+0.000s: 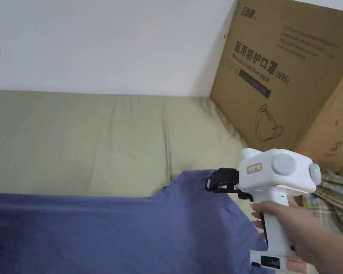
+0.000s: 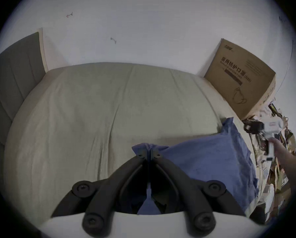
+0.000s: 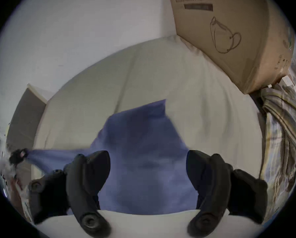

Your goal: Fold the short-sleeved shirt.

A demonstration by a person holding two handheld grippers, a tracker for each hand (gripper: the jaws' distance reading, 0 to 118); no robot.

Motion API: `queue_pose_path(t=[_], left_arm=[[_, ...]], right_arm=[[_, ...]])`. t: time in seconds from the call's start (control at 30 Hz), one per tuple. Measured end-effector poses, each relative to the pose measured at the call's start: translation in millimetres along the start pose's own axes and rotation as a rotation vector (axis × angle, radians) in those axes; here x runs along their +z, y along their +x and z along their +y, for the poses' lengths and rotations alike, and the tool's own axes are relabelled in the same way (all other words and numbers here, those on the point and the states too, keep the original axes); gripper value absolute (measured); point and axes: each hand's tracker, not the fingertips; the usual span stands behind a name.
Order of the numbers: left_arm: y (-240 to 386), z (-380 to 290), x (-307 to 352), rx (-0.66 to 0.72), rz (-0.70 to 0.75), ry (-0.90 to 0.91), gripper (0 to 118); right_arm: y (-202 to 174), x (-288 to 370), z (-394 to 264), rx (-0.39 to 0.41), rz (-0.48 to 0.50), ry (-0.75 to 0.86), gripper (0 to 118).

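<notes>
Blue fabric of the short-sleeved shirt (image 1: 113, 232) spreads across the near part of a bed covered with a pale green sheet (image 1: 95, 142); its far edge runs straight across the head view, and one corner rises to a peak beside the right gripper (image 1: 213, 182). The right gripper has a white body with black jaws and is held by the person's right hand (image 1: 292, 228) around its handle. In the right gripper view the right gripper (image 3: 148, 155) has its jaws spread wide apart, with the blue fabric lying between and beyond them; neither jaw presses on the cloth. In the left gripper view the left gripper (image 2: 148, 153) has its jaws brought together at the tips, clamped on a bunched edge of the shirt (image 2: 203, 155), which spreads away to the right. The right gripper view also shows the left gripper (image 3: 18, 155) at the far left, with a taut band of blue fabric leading from it toward the main body of the shirt (image 3: 143, 147). A large cardboard box (image 1: 285, 78) stands on the bed's far right corner against the white wall (image 1: 95, 42). A plaid cloth (image 1: 331, 199) lies bunched at the base of the box, to the right of the shirt. A grey padded headboard (image 2: 11, 80) stands at the left end of the bed in the left gripper view.
</notes>
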Motion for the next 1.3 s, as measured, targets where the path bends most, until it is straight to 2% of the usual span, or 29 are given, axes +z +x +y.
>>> queue_pose_path(t=[0.1, 0.17, 0.23, 0.3, 0.37, 0.43, 0.47, 0.5, 0.53, 0.63, 0.73, 0.87, 1.03, 1.13, 1.3], left_arm=[[-1, 0, 6, 0.003, -0.006, 0.019, 1], [-1, -2, 9, 0.001, -0.012, 0.033, 1], [1, -2, 13, -0.017, -0.02, 0.058, 1], [1, -1, 12, -0.046, -0.011, 0.044, 1], [1, 0, 14, -0.065, 0.002, 0.036, 1], [-3, -1, 13, -0.061, -0.002, 0.027, 1], [-2, -2, 15, -0.06, 0.004, 0.026, 1], [-2, -4, 18, -0.055, 0.007, 0.026, 1], [-3, -6, 19, -0.047, 0.009, 0.034, 1], [5, -16, 36, -0.022, 0.017, 0.049, 1], [8, -19, 58, -0.005, 0.022, 0.062, 1], [19, -10, 100, -0.047, 0.054, 0.116, 1], [35, 6, 163, -0.032, 0.05, 0.17, 1], [46, 18, 199, -0.053, -0.036, 0.204, 1], [63, 40, 255, -0.069, 0.014, 0.25, 1]], right_arm=[[7, -35, 24, -0.027, -0.076, -0.046, 97], [12, -54, 29, -0.001, -0.138, -0.07, 97], [13, -68, 29, 0.031, -0.185, -0.115, 97], [9, -73, 21, 0.074, -0.159, -0.17, 96], [-1, -69, 14, 0.165, -0.197, -0.136, 88], [-4, -58, 7, 0.156, -0.163, -0.114, 55], [-4, -53, 5, 0.134, -0.144, -0.098, 32], [-3, -48, 3, 0.117, -0.1, -0.096, 2], [-4, -38, -2, 0.097, -0.046, -0.094, 3], [-8, -3, -10, 0.143, -0.027, 0.008, 2], [-5, 51, -18, 0.082, 0.033, 0.12, 3], [-9, 132, -30, 0.166, 0.033, 0.234, 2], [-20, 225, -41, 0.144, 0.091, 0.327, 2], [-38, 281, -49, 0.17, 0.1, 0.374, 2], [-58, 354, -46, 0.178, 0.11, 0.446, 2]])
